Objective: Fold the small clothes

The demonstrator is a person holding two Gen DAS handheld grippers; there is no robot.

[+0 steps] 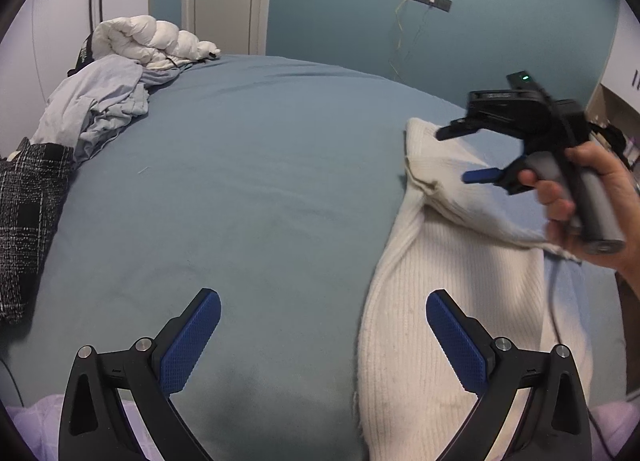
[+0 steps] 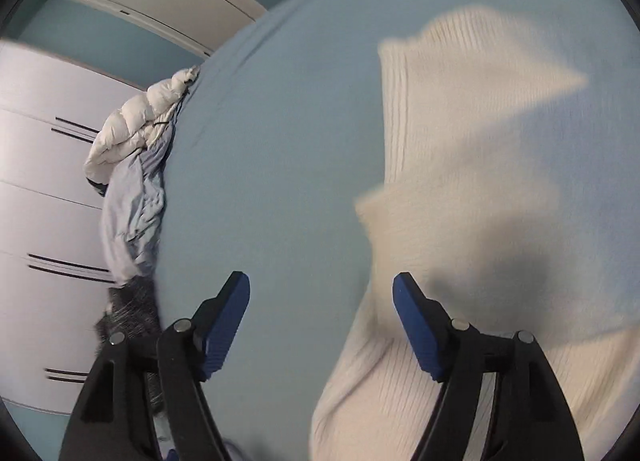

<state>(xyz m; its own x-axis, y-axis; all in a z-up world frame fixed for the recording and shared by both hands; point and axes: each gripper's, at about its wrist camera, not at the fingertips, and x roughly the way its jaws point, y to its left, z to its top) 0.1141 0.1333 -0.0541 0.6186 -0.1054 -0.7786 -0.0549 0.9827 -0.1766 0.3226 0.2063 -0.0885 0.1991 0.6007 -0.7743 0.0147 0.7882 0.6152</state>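
Left gripper (image 1: 323,315): spread wide, nothing held, above bed (image 1: 240,181). Right gripper (image 2: 321,295): spread wide, nothing held. Cream ribbed sweater (image 1: 432,301): laid on bed's right side, under right gripper

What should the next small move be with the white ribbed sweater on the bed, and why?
Probably lower the right gripper onto the cream ribbed sweater's near edge and pinch it. Both grippers are open and hold nothing; the left gripper hovers beside the sweater over the blue bedsheet, and the sweater lies rumpled, its far part bunched and not yet folded.
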